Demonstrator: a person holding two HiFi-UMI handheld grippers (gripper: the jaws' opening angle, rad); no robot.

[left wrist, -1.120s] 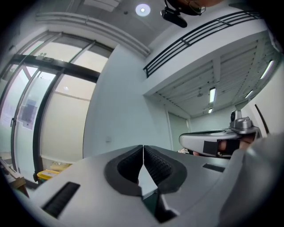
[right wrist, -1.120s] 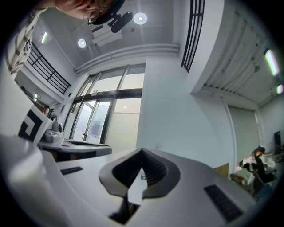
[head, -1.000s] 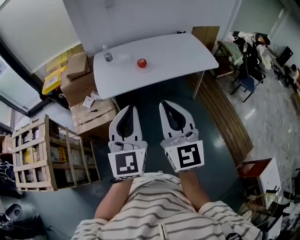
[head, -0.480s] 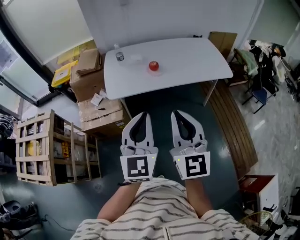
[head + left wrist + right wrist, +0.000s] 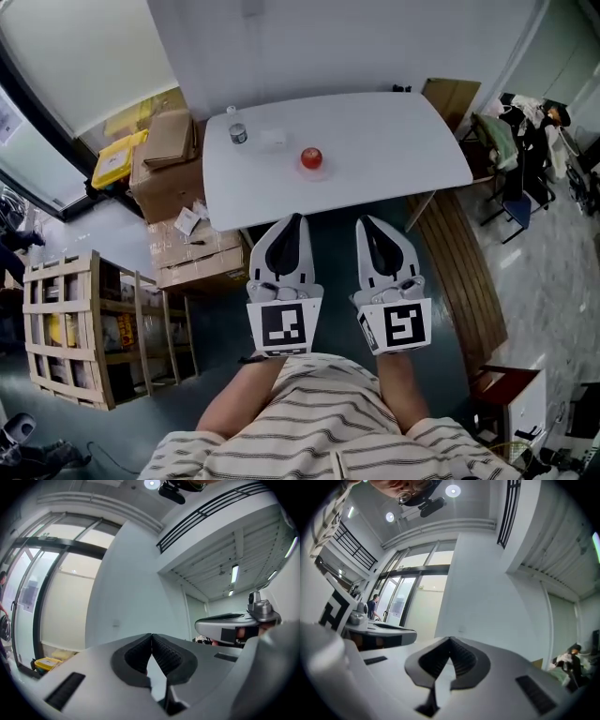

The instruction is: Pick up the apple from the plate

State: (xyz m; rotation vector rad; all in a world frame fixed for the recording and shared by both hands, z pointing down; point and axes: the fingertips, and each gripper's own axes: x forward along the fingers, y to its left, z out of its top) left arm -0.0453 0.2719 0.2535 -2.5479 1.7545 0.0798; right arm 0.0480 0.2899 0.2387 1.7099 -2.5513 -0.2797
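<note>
A red apple (image 5: 311,158) sits on a small pale plate (image 5: 310,172) near the middle of the white table (image 5: 394,141) in the head view. My left gripper (image 5: 297,217) and right gripper (image 5: 362,221) are held side by side just short of the table's near edge, both pointing level at it. Both are shut with nothing between the jaws. In the left gripper view (image 5: 151,635) and the right gripper view (image 5: 450,640) the pads meet at the tips, with only the wall beyond; the apple is hidden there.
A small bottle (image 5: 236,132) and a clear container (image 5: 273,140) stand at the table's far left. Cardboard boxes (image 5: 173,159) are stacked left of the table, with a wooden crate rack (image 5: 89,323) nearer. A chair (image 5: 514,202) and clutter are at the right.
Both grippers have moved forward toward the table together, and the table and apple now lie closer to them in the head view. Both stayed shut.
</note>
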